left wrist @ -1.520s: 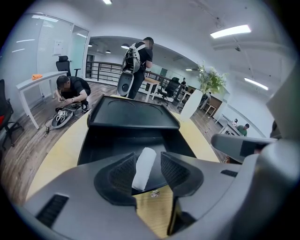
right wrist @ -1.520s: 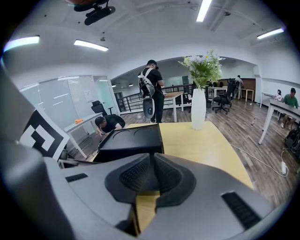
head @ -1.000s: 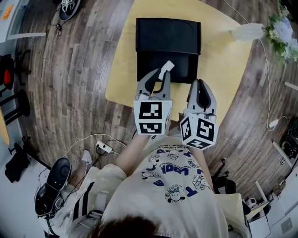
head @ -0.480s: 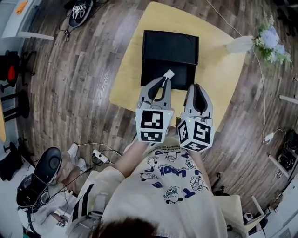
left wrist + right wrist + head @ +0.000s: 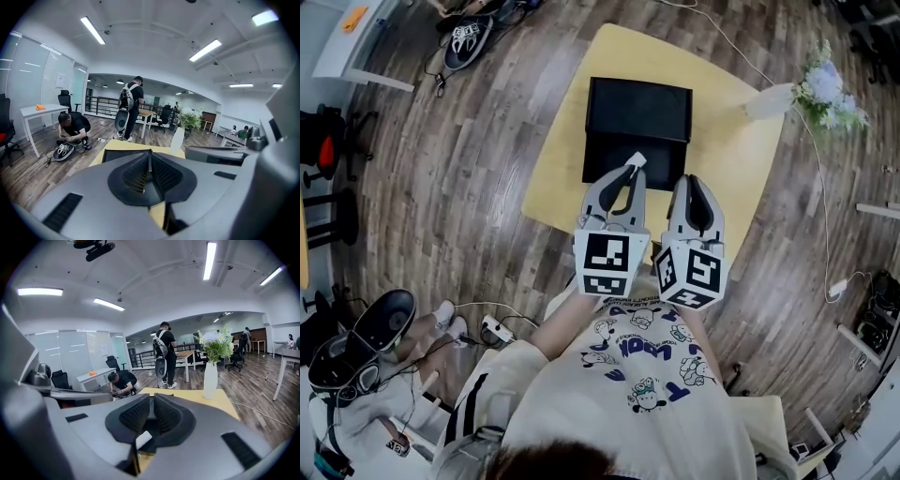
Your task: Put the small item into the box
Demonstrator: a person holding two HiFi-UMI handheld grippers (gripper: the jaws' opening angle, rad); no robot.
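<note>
Item (image 5: 636,158) pinched at tips of left hand-held gripper (image 5: 632,169)

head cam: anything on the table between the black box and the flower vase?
Nothing. In the head view, the stretch of yellow table between the black box and the flower vase is bare.
</note>
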